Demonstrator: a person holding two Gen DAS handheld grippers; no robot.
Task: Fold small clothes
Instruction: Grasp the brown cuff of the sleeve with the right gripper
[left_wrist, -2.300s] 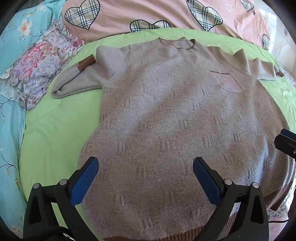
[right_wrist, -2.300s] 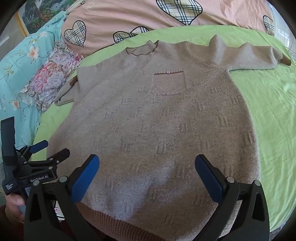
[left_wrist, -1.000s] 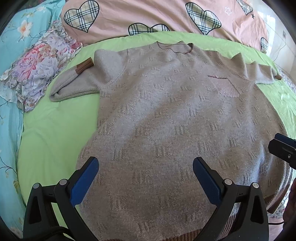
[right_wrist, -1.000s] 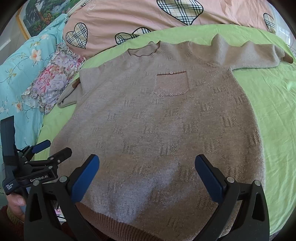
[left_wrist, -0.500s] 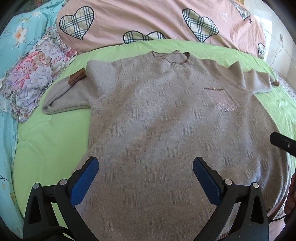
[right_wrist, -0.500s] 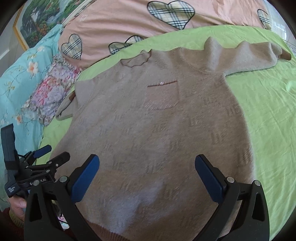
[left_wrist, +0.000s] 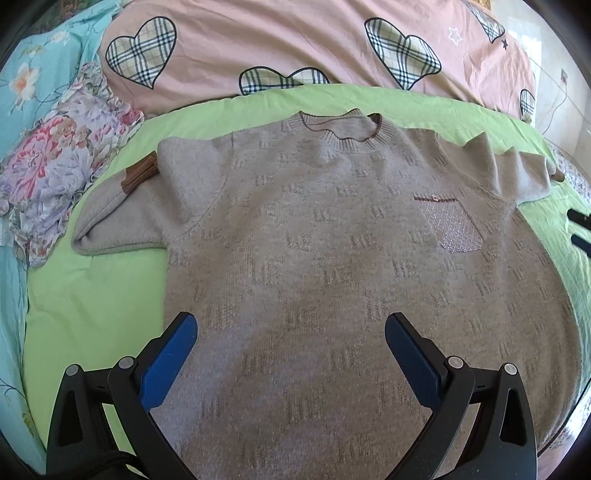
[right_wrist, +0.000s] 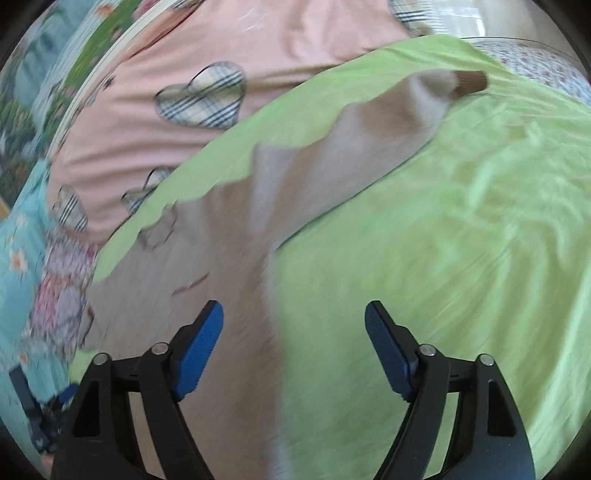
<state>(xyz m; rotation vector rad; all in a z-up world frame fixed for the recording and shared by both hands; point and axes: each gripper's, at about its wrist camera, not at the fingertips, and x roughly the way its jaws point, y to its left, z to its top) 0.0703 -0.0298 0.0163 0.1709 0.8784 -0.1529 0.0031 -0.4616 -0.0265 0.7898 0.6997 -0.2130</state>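
Observation:
A beige knit sweater (left_wrist: 332, 258) lies flat, front up, on a green sheet (left_wrist: 96, 306), with a chest pocket (left_wrist: 450, 229) and both sleeves spread. My left gripper (left_wrist: 290, 350) is open and empty above the sweater's lower body. My right gripper (right_wrist: 293, 343) is open and empty over the sweater's right side edge (right_wrist: 229, 295), facing the right sleeve (right_wrist: 369, 144) with its brown cuff (right_wrist: 471, 81). The right wrist view is blurred. The right gripper's tips show at the far right of the left wrist view (left_wrist: 580, 229).
A pink quilt with plaid hearts (left_wrist: 295, 48) lies behind the sweater. A floral cushion (left_wrist: 55, 173) and a turquoise floral cover (left_wrist: 14, 74) are at the left. Bare green sheet (right_wrist: 461, 258) spreads right of the sweater.
My right gripper has swung right and forward, from over the sweater's hem to its right side edge, now facing the right sleeve. My left gripper has moved forward slightly over the sweater.

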